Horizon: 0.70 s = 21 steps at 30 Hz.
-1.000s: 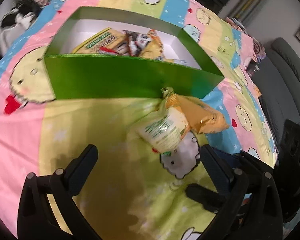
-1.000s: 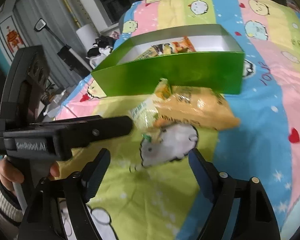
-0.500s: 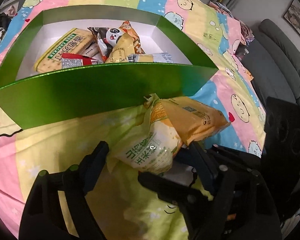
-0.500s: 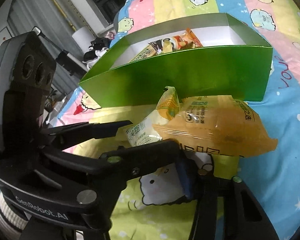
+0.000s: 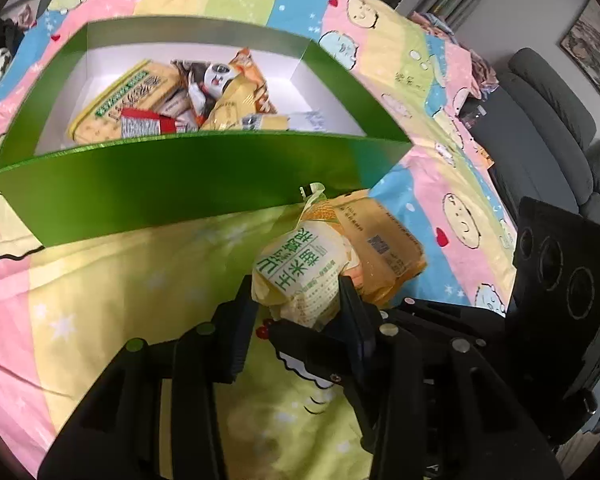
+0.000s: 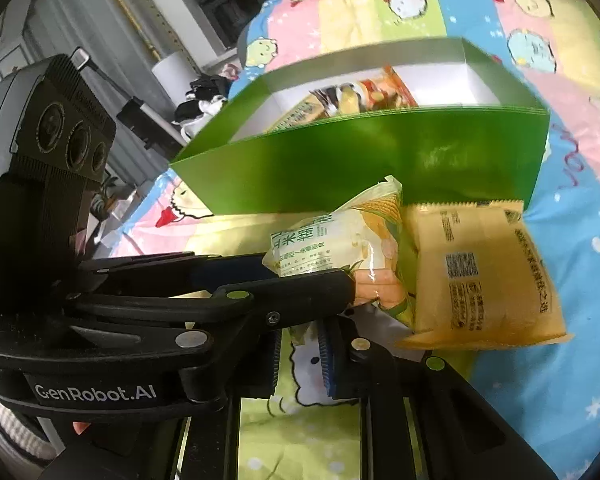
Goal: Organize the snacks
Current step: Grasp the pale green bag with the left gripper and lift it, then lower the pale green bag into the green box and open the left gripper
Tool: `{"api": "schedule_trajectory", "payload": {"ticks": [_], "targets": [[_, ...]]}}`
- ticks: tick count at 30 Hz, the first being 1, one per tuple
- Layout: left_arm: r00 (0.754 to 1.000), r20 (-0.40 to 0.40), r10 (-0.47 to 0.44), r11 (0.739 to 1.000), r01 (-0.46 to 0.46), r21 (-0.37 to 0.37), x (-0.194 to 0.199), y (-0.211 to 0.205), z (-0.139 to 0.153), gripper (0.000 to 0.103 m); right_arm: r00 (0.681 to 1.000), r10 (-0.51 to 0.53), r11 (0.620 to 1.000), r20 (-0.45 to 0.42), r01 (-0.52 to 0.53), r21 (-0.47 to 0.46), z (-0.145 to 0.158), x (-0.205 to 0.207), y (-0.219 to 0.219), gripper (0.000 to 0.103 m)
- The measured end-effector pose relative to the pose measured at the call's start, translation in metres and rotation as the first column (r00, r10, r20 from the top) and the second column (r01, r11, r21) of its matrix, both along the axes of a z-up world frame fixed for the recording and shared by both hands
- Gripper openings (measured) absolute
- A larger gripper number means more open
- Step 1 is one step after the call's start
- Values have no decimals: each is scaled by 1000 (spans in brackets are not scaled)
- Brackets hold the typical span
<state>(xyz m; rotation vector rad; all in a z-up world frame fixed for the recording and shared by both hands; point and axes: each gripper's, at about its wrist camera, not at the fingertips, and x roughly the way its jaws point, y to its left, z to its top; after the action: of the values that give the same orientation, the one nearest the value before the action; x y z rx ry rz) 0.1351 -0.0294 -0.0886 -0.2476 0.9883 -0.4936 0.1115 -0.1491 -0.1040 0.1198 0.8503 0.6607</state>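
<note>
My left gripper (image 5: 296, 304) is shut on a pale green-and-white corn snack pack (image 5: 300, 272), in front of the green box (image 5: 172, 184). The pack also shows in the right wrist view (image 6: 340, 240), with the left gripper (image 6: 340, 276) coming in from the left. An orange snack bag (image 5: 380, 248) lies beside it; it also shows in the right wrist view (image 6: 484, 272). My right gripper (image 6: 300, 356) sits below them with its jaws close together and nothing between them. The green box (image 6: 360, 164) holds several snack packs (image 5: 172, 100).
A cartoon-print cloth in pink, yellow, green and blue (image 5: 100, 300) covers the surface. A grey sofa (image 5: 548, 128) stands at the right. Dark clutter and a white roll (image 6: 176, 72) lie beyond the far left edge.
My left gripper moved forward and closed on the corn snack pack. My right gripper's jaws narrowed from wide open to nearly closed, and it moved nearer the orange bag.
</note>
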Motion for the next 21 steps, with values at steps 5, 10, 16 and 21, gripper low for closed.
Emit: {"api": "schedule_trajectory", "payload": {"ticks": [5,10,16,21], "targets": [[998,59,25,999,-23,-31,-17,10,22,39,996,41,999,77,-38,-31,22,-18,5,18],[992,117,57,997,-51,-53,-27,25,46,39,988,71,997,139,-66,-38,45,-28,15,18],[980,178,86,995,-77,-57,-16,33,70,39,973,95,995,210,-86,-51,71,-19,26,18],[974,182,138,989,-125,-82,15,46,77,39,964,112,992,241,-95,-78,84,13,41,18]]}}
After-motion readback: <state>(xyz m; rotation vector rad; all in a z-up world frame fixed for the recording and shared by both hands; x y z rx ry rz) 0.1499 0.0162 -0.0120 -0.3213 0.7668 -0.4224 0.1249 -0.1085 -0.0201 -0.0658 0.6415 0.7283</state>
